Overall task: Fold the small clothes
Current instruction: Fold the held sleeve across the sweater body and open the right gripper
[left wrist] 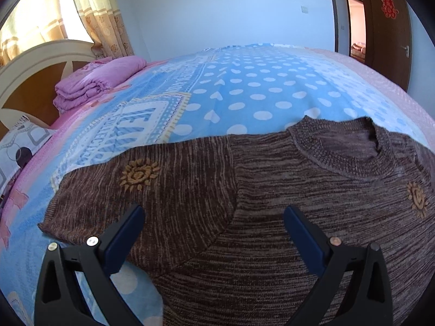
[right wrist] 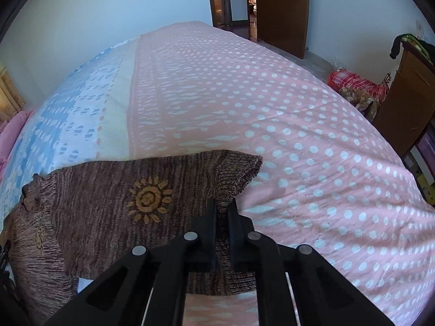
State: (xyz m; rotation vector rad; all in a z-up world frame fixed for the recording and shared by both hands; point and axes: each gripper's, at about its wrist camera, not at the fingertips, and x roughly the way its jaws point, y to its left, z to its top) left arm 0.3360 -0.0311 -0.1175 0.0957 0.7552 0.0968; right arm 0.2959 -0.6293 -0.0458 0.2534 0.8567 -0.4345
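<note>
A small brown knitted sweater (left wrist: 272, 195) with yellow sun motifs lies flat on the bed, collar (left wrist: 345, 146) towards the far side. One sleeve (left wrist: 122, 195) stretches out to the left. My left gripper (left wrist: 214, 217) is open and empty, its jaws wide apart just above the sweater where the sleeve joins the body. In the right wrist view the other sleeve (right wrist: 152, 190) lies on the pink part of the blanket. My right gripper (right wrist: 223, 206) is shut on this sleeve near its cuff (right wrist: 239, 171).
The bed is covered by a blue dotted blanket (left wrist: 244, 92) that turns pink with white dots (right wrist: 272, 108) to the right. A folded purple quilt (left wrist: 95, 81) lies by the headboard. A brown cabinet (right wrist: 407, 95) and a red bundle (right wrist: 356, 84) stand beyond the bed's right edge.
</note>
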